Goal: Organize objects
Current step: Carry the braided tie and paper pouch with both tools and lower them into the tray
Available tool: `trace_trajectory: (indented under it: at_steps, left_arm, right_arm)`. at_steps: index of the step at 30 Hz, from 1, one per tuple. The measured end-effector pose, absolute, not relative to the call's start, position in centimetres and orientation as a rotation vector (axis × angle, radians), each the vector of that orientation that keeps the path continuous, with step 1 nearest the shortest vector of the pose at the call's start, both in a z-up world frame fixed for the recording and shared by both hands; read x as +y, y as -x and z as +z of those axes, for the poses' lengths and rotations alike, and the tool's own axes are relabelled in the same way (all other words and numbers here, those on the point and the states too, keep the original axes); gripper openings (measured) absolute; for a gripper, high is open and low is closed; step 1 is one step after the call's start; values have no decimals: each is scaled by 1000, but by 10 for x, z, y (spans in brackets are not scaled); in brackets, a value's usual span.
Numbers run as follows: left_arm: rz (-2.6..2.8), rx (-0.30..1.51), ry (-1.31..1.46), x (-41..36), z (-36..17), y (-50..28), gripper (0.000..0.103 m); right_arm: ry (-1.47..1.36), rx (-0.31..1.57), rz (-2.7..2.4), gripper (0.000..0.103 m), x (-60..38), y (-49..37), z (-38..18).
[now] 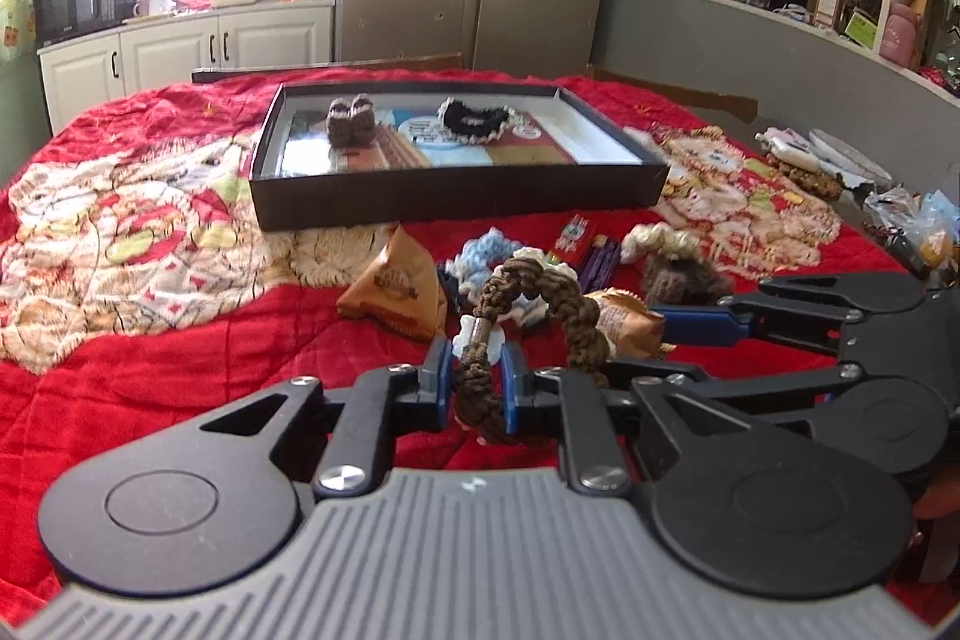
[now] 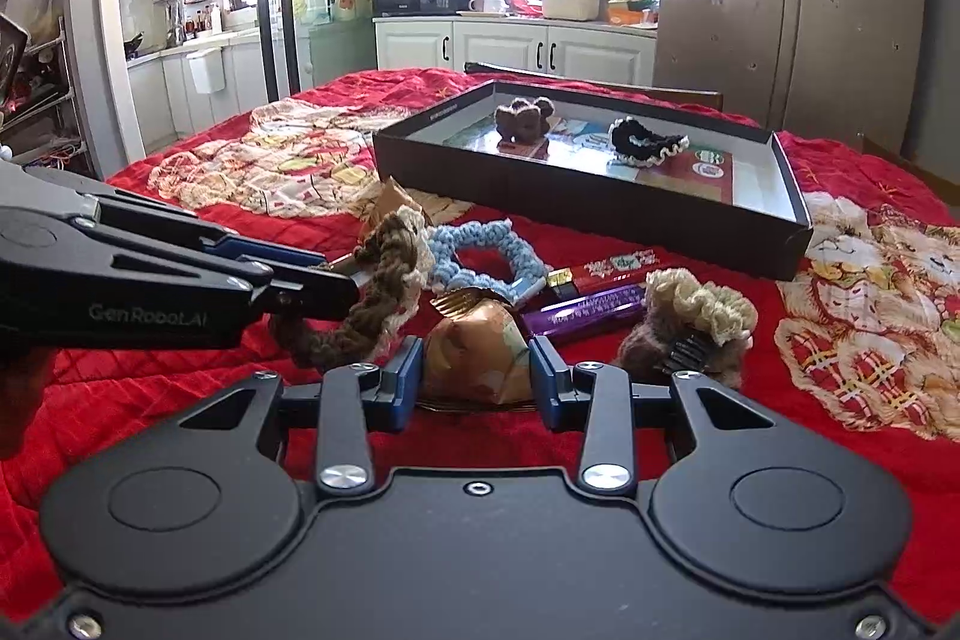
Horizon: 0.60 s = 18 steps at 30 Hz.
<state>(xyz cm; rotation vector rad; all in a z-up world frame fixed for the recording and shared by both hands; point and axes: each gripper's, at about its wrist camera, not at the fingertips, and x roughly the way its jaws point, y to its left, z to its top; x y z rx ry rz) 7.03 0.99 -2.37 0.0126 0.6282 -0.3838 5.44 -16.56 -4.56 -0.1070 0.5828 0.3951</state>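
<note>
Two knitted pieces point(image 1: 414, 121) already in black tray point(image 1: 456, 196), frame centre. Left gripper point(image 1: 477, 379) clamps brown scrunchie point(image 1: 528, 316); right gripper point(image 2: 477, 370) clamps snack packet point(image 2: 477, 352). Several items point(image 2: 600, 298) remain outside tray.

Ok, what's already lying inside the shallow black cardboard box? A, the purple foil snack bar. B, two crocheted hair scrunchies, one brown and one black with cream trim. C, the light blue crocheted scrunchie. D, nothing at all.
B: the shallow black cardboard box holds a brown crocheted scrunchie and a black crocheted scrunchie with cream trim; the other items lie outside it on the red blanket.
</note>
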Motion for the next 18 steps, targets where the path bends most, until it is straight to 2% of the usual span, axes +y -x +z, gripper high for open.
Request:
trace_trajectory:
  at_steps: [18]
  left_arm:
    - [-382,507,-19,11,21,-82,19]
  right_arm:
    - [106,476,382,37,-176,-65,3]
